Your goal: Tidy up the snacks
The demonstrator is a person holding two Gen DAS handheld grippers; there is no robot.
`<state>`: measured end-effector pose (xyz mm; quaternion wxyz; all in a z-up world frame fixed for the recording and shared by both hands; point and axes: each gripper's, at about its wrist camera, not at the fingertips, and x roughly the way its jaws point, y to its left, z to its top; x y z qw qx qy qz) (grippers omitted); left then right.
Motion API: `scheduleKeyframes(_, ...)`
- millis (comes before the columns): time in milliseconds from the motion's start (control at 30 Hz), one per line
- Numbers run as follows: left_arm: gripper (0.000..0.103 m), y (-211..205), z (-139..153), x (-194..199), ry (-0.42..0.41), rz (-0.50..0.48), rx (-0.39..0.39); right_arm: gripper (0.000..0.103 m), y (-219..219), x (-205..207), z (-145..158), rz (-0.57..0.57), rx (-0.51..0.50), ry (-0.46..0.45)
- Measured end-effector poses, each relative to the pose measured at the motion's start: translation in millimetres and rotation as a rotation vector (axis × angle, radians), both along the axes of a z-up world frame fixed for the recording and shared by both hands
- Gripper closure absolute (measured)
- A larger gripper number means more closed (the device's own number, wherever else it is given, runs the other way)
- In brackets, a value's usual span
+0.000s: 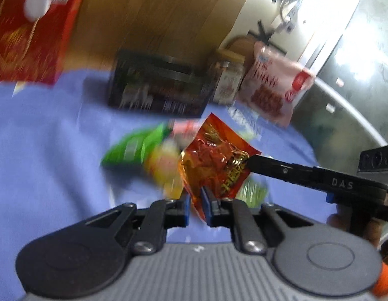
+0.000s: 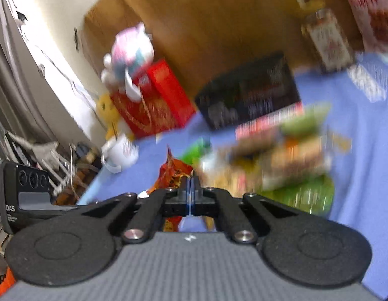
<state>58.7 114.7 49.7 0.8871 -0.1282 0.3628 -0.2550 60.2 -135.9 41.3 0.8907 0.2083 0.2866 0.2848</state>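
The left hand-held gripper [image 1: 197, 204] pinches the lower edge of a red-orange snack packet [image 1: 214, 160], held above the blue-covered worktop [image 1: 43, 150] — the right hand-held gripper [image 1: 251, 161] is pressed together on the packet's side corner. Behind stands a dark box [image 1: 159, 85], contents blurred, beside a jar [image 1: 227, 80].

Both of my feeds are smeared with motion blur; only the gripper bodies up close stay sharp. Strong light blows out the white wall [image 1: 266, 5] at upper right of my left view and the wall [image 2: 51, 57] at left of my right. Fisheye bends the edges.
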Motion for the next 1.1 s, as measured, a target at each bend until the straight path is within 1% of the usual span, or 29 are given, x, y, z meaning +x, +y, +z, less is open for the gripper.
scheduleKeyframes(67,0.092,-8,17,23,-0.053,0.004,0.013,0.100,-2,23,16,-0.038,-0.028,-0.044)
scheduleKeyframes(100,0.092,-14,25,41,-0.076,0.012,0.017,0.100,-4,37,23,-0.054,-0.037,-0.061)
scheduleKeyframes(167,0.092,-21,35,75,-0.082,0.024,0.001,0.100,-6,71,34,-0.091,-0.053,-0.079)
scheduleKeyframes(200,0.092,-25,39,96,-0.088,0.033,-0.001,0.100,-7,85,37,-0.108,-0.060,-0.082)
scheduleKeyframes(267,0.092,-34,43,129,-0.105,0.056,0.023,0.100,-7,119,41,-0.135,-0.078,-0.078)
scheduleKeyframes(367,0.092,-40,38,179,-0.084,0.100,0.030,0.099,-3,161,34,-0.171,-0.116,-0.043)
scheduleKeyframes(400,0.089,-41,35,192,-0.081,0.117,0.033,0.099,-2,169,29,-0.178,-0.136,-0.037)
scheduleKeyframes(433,0.075,-41,30,205,-0.082,0.148,0.043,0.095,0,180,24,-0.179,-0.157,-0.028)
scheduleKeyframes(500,0.052,-42,19,222,-0.054,0.202,0.085,0.091,0,194,13,-0.188,-0.191,0.012)
scheduleKeyframes(533,0.052,-41,15,225,-0.037,0.220,0.103,0.090,-3,196,10,-0.209,-0.206,0.032)
scheduleKeyframes(567,0.052,-38,12,223,-0.025,0.224,0.104,0.090,-9,193,7,-0.216,-0.199,0.034)
scheduleKeyframes(600,0.052,-30,11,214,-0.034,0.211,0.076,0.090,-16,187,7,-0.212,-0.181,0.034)
scheduleKeyframes(667,0.050,-15,11,191,-0.059,0.195,0.020,0.090,-36,174,3,-0.196,-0.133,0.065)
scheduleKeyframes(767,0.042,14,6,144,-0.050,0.179,-0.080,0.090,-59,147,-5,-0.170,-0.079,0.128)
scheduleKeyframes(800,0.034,20,5,127,-0.059,0.171,-0.100,0.090,-62,137,-6,-0.151,-0.074,0.128)
scheduleKeyframes(833,0.020,24,3,110,-0.073,0.165,-0.101,0.090,-62,124,-6,-0.119,-0.074,0.117)
scheduleKeyframes(867,0.016,28,1,95,-0.095,0.163,-0.089,0.090,-58,113,-4,-0.086,-0.081,0.108)
scheduleKeyframes(900,0.015,30,-2,80,-0.121,0.157,-0.068,0.089,-52,103,-3,-0.052,-0.089,0.099)
scheduleKeyframes(967,0.015,26,-5,52,-0.169,0.117,0.002,0.087,-36,88,0,0.021,-0.099,0.092)
scheduleKeyframes(1033,0.017,16,-11,29,-0.231,0.092,0.120,0.086,-18,88,-1,0.076,-0.091,0.127)
scheduleKeyframes(1100,0.017,6,-15,15,-0.286,0.063,0.211,0.086,-1,95,-2,0.119,-0.068,0.165)
